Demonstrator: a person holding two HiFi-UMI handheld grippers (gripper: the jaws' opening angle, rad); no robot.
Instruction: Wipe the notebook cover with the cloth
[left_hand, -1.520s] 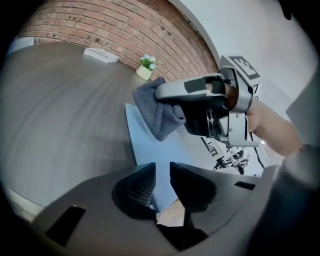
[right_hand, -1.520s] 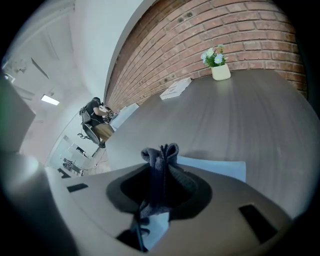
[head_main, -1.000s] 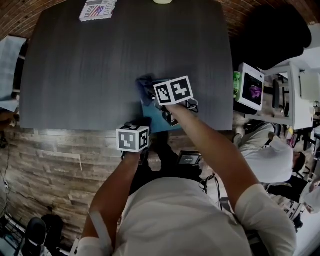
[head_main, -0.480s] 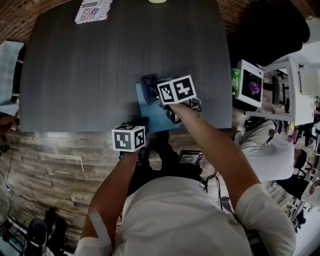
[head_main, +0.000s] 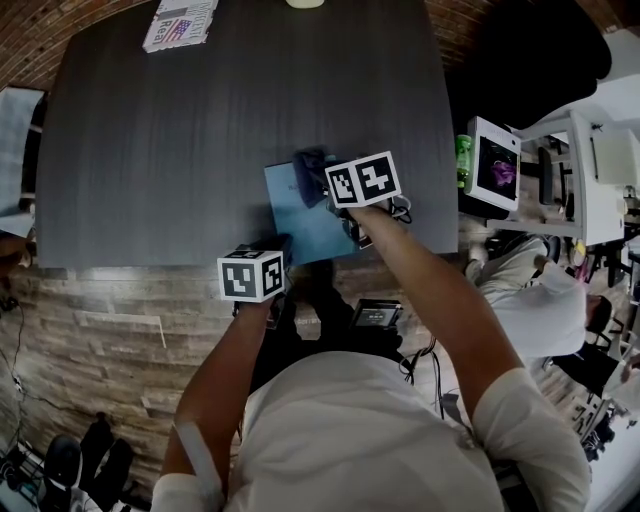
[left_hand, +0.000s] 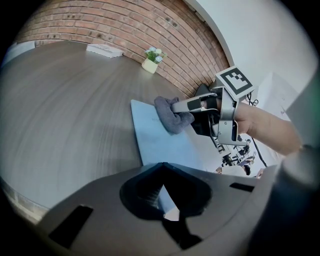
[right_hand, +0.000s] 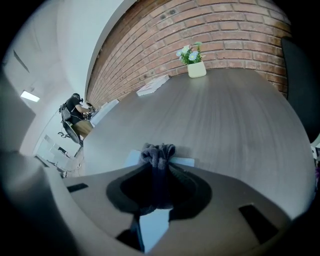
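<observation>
Dark cloth (right_hand: 158, 154) sits clenched in the right tool (right_hand: 156, 192), pressed on the light-blue notebook (head_main: 300, 232) at the front edge of the bench (head_main: 180, 130); the left tool (left_hand: 162, 197) pinches the notebook's near corner.

No legible text anywhere

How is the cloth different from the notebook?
The cloth is dark grey; the notebook is light blue. The cloth is bunched up; the notebook lies flat on the table. The cloth is smaller and sits on the notebook's far end. The right gripper pinches the cloth; the left gripper pinches the notebook's near corner. Both are held, one per gripper.
</observation>
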